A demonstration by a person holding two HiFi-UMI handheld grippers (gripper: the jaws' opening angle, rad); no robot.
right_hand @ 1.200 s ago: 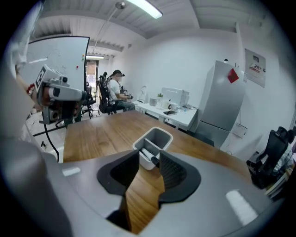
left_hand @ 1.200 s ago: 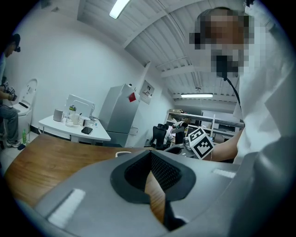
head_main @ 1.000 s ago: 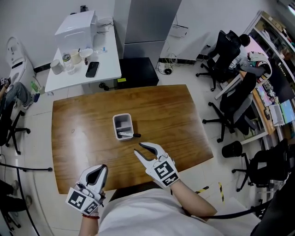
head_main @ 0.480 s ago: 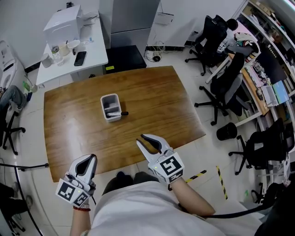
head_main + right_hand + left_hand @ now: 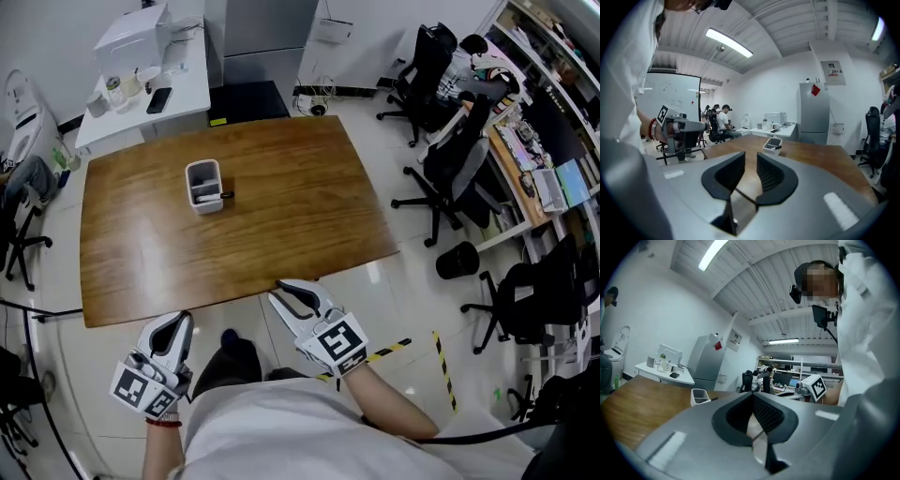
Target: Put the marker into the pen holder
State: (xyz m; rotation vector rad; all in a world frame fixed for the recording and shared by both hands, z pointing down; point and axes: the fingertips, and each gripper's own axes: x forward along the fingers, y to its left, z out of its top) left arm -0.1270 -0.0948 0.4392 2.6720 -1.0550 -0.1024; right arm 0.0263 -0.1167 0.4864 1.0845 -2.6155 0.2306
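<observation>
Nearest us, both tools hang off the near edge of the table, close to our body. The left gripper has its fingers closed tip to tip on nothing. The right gripper has just been closing its fingers, and they now stand a little apart with nothing between them.

The white marker with a dark end already lies in the small white rectangular pen holder, well apart from both tools, so we judge the task done. The risk we see is in how the marker sits: it lies slanted, with its dark end poking out over the rim. A knock to the table, or a gripper brought back carelessly past that end, could lever the marker out or tip the light holder. Closer in, there is a yellow-and-black tape strip by our feet on the pale glossy floor, which looks slippery enough to reward careful steps.

The brown wooden table is broad, glossy and bare apart from the holder, which stands towards its far left. Beyond it are a white side table crowded with small items and a tall grey cabinet. Off to the right stand black office chairs beside cluttered desks.
</observation>
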